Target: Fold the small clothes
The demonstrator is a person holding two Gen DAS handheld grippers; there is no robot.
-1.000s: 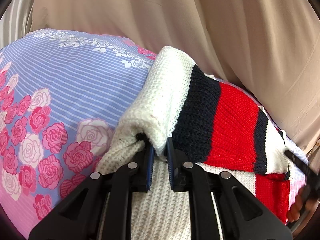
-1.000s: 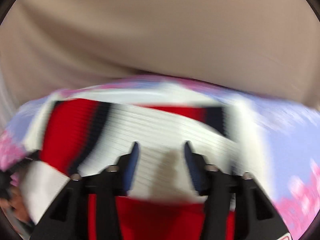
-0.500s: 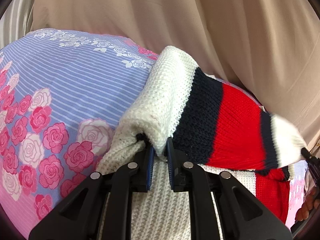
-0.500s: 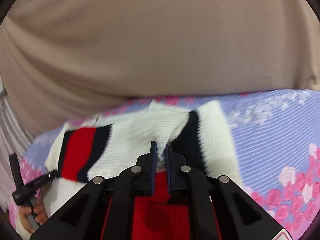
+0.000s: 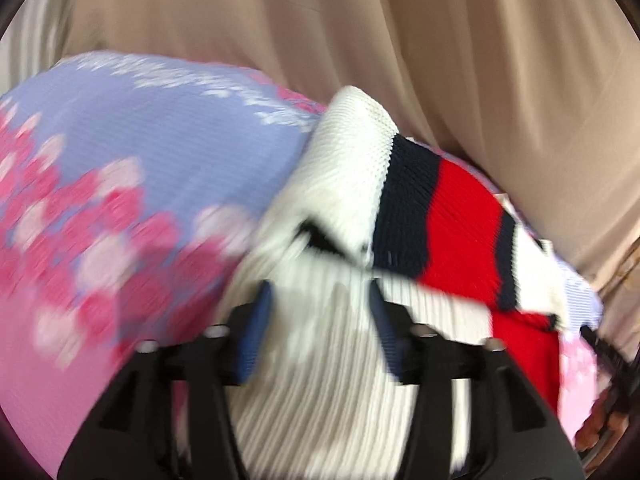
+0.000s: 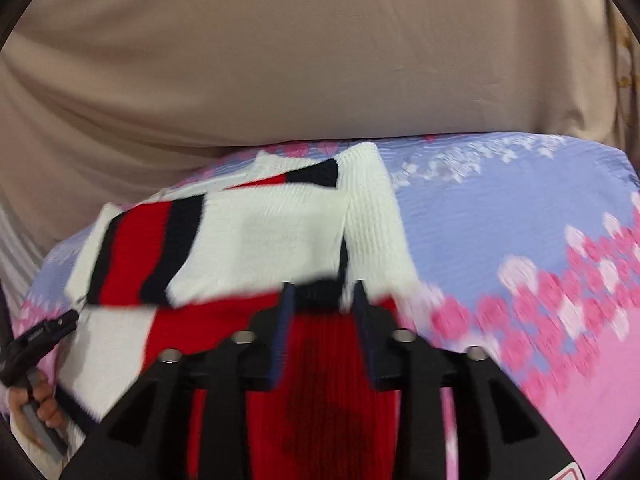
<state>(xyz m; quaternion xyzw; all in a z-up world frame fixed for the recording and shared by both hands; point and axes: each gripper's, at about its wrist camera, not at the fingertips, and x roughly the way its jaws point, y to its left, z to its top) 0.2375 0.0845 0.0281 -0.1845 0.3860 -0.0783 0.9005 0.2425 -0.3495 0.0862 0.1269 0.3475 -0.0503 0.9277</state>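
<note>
Both grippers, left gripper (image 5: 318, 320) and right gripper (image 6: 322, 312), have just spread and released the striped sweater (image 6: 256, 236); its loosely folded sleeves may slide open.

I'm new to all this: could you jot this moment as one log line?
step: sleeves folded in | left gripper: just opened, off striped sweater | right gripper: just opened, empty | surface: floral sheet

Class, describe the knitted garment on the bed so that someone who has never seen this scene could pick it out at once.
Start at the beige curtain, then drop to the floral bedsheet, lilac with pink roses. On it lies the knitted sweater, its sleeves folded across the body. It is the only knitted thing there, white with navy and red stripes.
</note>
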